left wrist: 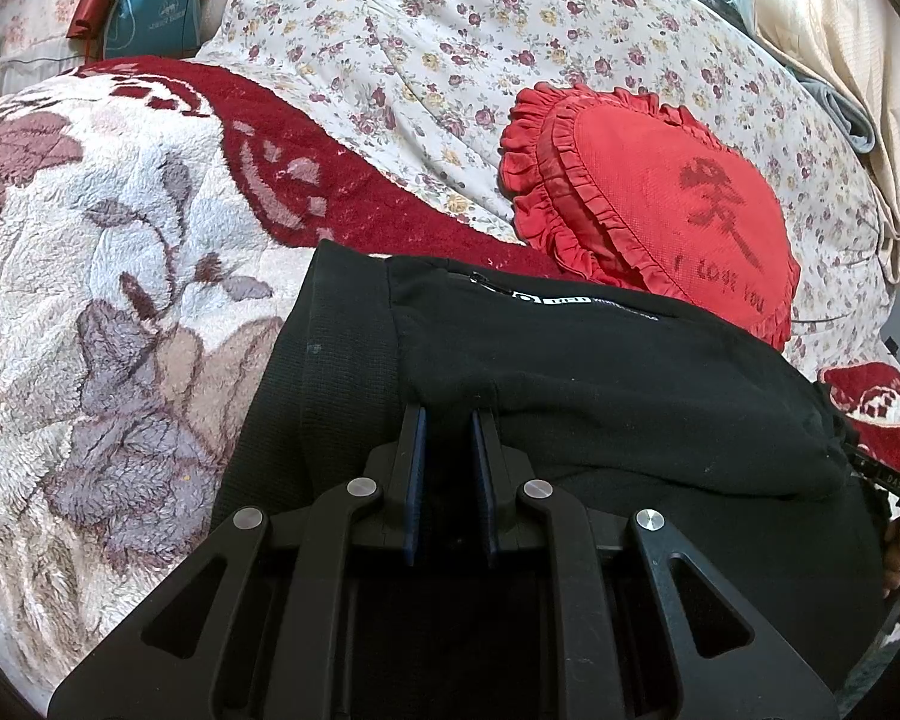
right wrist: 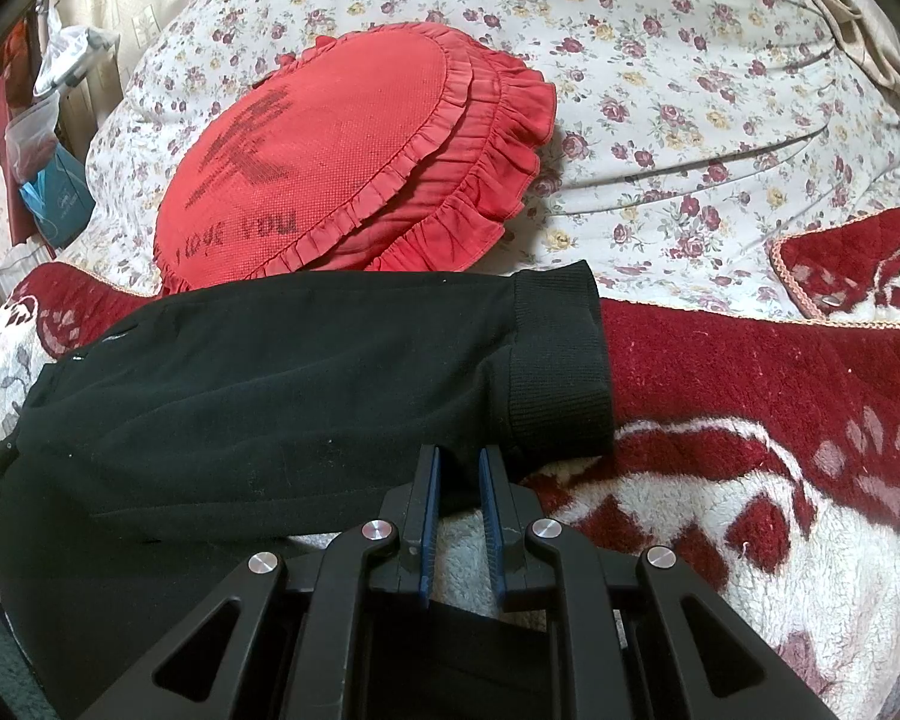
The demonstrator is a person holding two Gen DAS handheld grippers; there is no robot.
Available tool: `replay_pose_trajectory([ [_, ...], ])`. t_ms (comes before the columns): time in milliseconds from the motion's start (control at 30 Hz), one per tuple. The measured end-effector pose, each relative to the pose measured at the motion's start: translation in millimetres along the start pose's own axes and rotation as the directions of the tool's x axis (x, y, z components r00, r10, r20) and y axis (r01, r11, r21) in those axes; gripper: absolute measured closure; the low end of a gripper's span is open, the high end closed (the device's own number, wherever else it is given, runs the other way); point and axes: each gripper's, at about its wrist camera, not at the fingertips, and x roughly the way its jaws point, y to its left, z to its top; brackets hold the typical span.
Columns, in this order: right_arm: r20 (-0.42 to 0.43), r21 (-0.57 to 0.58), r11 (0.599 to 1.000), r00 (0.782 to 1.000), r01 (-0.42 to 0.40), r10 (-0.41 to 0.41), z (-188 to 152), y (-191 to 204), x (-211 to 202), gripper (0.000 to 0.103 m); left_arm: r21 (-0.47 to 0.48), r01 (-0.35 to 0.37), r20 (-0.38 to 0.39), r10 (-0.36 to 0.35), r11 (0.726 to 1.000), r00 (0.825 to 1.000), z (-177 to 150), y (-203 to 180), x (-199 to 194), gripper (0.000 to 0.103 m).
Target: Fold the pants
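We are inspecting black pants [left wrist: 570, 372] lying across a fleece blanket [left wrist: 120, 240] on the bed, just in front of a red heart cushion [left wrist: 660, 198]. The waistband end is sitting at the left tool [left wrist: 448, 420], the ribbed cuffs [right wrist: 555, 360] near the right tool [right wrist: 457, 459]. Both tools are showing narrow jaws with black cloth between the pads, so we are judging each to be pinching the near edge of the pants. The garment is appearing folded lengthwise already. For the next fold, we are advising that both pinches be kept firm, both ends lifted evenly, and the cuffs carried squarely onto the waistband, with the cushion kept clear of the cloth.
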Motion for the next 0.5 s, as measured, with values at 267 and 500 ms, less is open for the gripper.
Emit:
replay_pose_trajectory([
  [267, -0.010, 0.005, 1.000, 1.000, -0.001, 0.001, 1.8, -1.5, -0.2, 0.091, 0.001, -0.002, -0.001, 0.002, 1.000, 1.000, 0.2, -0.6, 0.3, 0.089],
  [500, -0.013, 0.036, 0.999, 0.999, -0.036, 0.037, 2.5, -8.0, 0.8, 0.090, 0.016, -0.024, -0.011, 0.024, 1.000, 1.000, 0.9, -4.1, 0.5, 0.089],
])
